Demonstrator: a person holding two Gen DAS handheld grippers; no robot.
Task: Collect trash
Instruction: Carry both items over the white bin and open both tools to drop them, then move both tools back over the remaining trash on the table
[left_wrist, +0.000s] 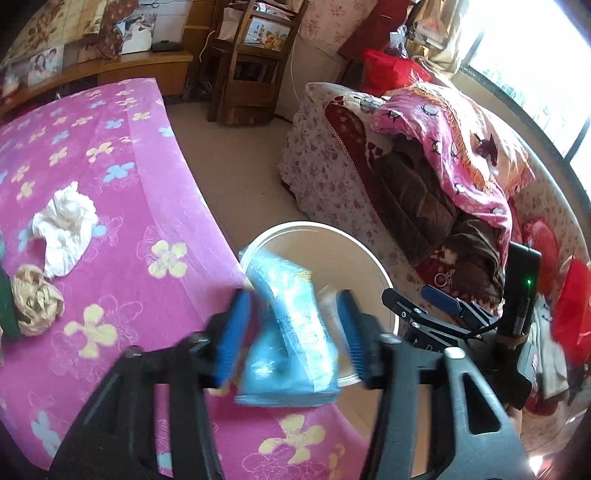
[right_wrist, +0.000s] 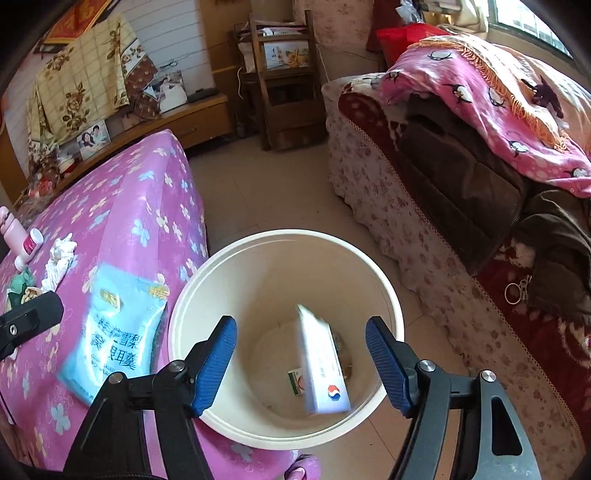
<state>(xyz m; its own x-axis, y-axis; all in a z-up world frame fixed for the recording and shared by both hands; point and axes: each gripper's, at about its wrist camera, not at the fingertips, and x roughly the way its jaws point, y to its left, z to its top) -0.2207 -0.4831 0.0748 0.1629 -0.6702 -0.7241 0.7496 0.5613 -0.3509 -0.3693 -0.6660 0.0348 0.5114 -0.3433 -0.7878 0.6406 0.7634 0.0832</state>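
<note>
Left gripper (left_wrist: 295, 332): jaws spread wide either side of a blue snack packet (left_wrist: 291, 332); pads not visibly pressing on it; contact cannot be confirmed through the blur.
Blue snack packet: at the bed edge, partly overhanging the rim of the white bin (left_wrist: 373, 258); lies on the pink floral bedsheet (left_wrist: 110, 147) in the right wrist view.
Right gripper (right_wrist: 301, 354): wide open, nothing between the pads, poised above the bin mouth.
White bin: on the floor, tight against the bed side; holds a white carton (right_wrist: 325, 373) and a small green-and-white wrapper (right_wrist: 296, 382).
Remaining trash: crumpled white tissue (left_wrist: 64, 229) and brown paper ball (left_wrist: 35, 299) on the sheet, well back from the edge.
Non-trash: pink bottle (right_wrist: 27, 245) near the tissue; leave alone.
Step in hand (judged): getting the packet into the bin.
Technique: close on the packet's middle, not a corner; lift clear of the sheet to avoid dragging fabric; centre over the bin before releasing.
Risk: slippery film may slide off the edge and miss the rim.
</note>
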